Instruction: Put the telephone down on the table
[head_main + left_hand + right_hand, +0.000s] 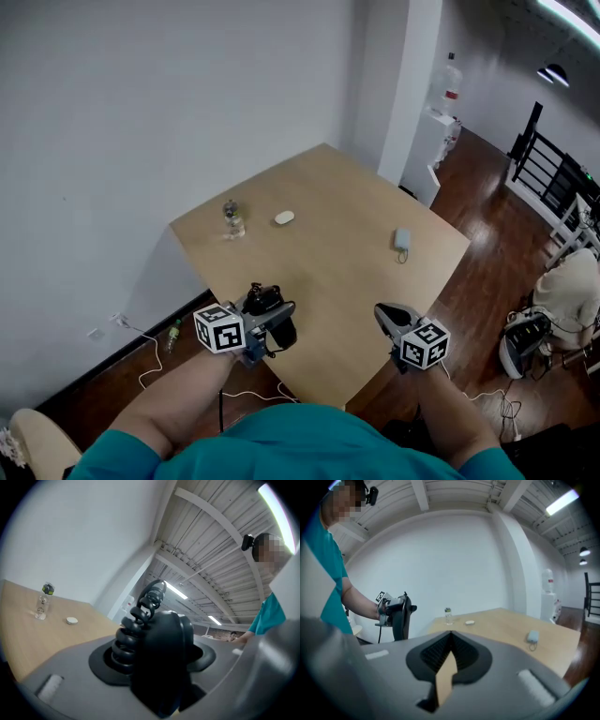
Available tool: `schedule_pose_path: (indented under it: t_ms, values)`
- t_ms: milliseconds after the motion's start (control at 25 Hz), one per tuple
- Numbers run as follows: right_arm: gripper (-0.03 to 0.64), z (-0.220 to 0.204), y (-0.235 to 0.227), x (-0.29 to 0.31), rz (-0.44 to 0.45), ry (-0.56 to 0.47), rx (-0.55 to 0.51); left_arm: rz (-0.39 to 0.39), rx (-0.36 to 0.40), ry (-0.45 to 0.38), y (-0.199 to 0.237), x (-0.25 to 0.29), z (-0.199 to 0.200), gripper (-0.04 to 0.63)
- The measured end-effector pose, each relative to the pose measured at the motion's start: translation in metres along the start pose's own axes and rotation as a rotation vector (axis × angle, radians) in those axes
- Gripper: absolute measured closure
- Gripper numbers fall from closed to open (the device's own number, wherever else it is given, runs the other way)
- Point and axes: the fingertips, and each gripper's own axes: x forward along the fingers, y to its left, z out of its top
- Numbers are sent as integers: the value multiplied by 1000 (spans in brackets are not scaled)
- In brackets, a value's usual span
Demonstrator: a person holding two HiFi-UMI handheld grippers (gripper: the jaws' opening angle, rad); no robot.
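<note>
Bottle point(232, 219), possibly soap point(284, 217) nearby

The tabletop point(328, 309) is bare across its middle and at its near corner, leaving broad passage. Near the left corner stands a small bottle point(232, 219) with a white oval thing point(283, 217) beside it. A grey device point(401, 240) lies toward the right corner.

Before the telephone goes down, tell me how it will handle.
The telephone, clamped in the left gripper, looks rigid and smooth, so it may slip. Its coiled cord is probably springy and could tug or snag. Upright as held, it would likely tip on the table.
</note>
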Motion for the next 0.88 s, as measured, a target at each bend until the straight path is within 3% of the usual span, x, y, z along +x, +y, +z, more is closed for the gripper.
schedule_pose_path:
  t_ms: [160, 320, 720, 880]
  values:
    - [614, 7, -46, 30, 87, 23, -48, 92, -10, -31, 24, 39, 9, 285]
    - [614, 9, -82, 55, 100, 27, -39, 126, -22, -5, 47, 65, 11, 285]
    - [614, -5, -135, 105, -8, 85, 5, 44, -115, 42, 127, 124, 18, 286]
    - [614, -12, -150, 123, -15, 96, 30, 52, -144, 37, 161, 147, 19, 287]
